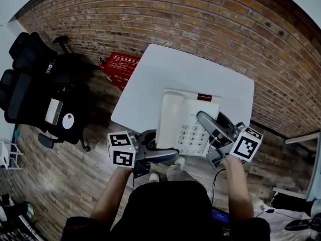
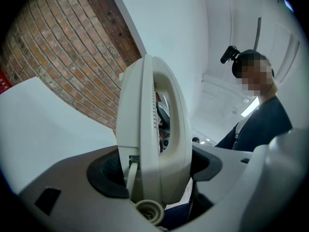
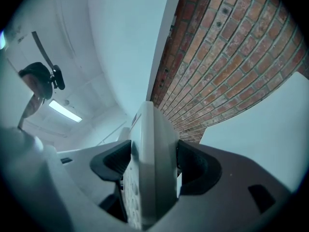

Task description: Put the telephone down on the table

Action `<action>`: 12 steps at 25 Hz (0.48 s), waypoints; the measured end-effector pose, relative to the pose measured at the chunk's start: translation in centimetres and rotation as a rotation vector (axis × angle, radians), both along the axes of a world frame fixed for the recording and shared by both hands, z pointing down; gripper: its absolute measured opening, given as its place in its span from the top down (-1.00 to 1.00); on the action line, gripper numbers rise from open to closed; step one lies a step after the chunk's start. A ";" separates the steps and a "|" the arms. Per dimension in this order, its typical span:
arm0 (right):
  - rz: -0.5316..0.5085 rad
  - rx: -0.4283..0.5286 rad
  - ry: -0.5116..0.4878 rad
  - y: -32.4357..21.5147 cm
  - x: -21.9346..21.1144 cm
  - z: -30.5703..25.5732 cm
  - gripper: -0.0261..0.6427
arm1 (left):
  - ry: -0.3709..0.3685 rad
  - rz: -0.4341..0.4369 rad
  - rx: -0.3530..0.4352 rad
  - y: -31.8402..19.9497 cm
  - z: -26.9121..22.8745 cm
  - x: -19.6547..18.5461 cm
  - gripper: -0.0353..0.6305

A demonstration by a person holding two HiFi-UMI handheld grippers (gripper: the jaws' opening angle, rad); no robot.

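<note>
Left gripper (image 1: 156,152) clamps the telephone (image 1: 186,118) at its handset side, and my right gripper (image 1: 214,130) clamps the keypad side. Looks carried over the table (image 1: 165,69); set-down and release left.

Head view: the left forearm (image 1: 113,195) and right forearm (image 1: 238,185) enter from 6 o'clock. The left tool (image 1: 158,147) lies at 7 o'clock of the frame's centre, jaws pointing toward 3 o'clock. The right tool (image 1: 210,134) lies at 4 o'clock, jaws pointing toward 10 o'clock. Each marker cube (image 1: 122,149) sits at the hand end. Both tools clamp the telephone (image 1: 188,124), pads pressed on opposite faces.
</note>
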State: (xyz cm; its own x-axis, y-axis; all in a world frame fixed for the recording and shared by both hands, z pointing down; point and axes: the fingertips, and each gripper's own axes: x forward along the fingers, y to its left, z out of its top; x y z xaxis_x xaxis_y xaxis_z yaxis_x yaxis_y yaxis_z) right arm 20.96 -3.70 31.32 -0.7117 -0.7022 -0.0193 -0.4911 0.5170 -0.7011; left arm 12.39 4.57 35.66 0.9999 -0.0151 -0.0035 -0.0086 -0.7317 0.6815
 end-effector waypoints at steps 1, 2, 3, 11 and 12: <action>-0.003 -0.004 -0.004 -0.3 0.4 0.2 0.07 | -0.004 -0.003 -0.003 -0.2 0.1 0.4 -0.14; -0.005 -0.007 -0.007 -0.4 0.7 0.3 0.07 | -0.007 -0.005 -0.006 -0.4 0.2 0.7 -0.14; -0.007 -0.011 -0.009 -0.6 0.9 0.4 0.07 | -0.011 -0.006 -0.009 -0.5 0.2 0.9 -0.14; -0.039 -0.032 -0.016 -1.8 2.2 1.3 0.07 | -0.023 -0.036 -0.024 -1.4 0.9 2.4 -0.14; -0.043 -0.034 -0.016 -1.8 2.2 1.5 0.07 | -0.024 -0.040 -0.026 -1.4 1.0 2.5 -0.14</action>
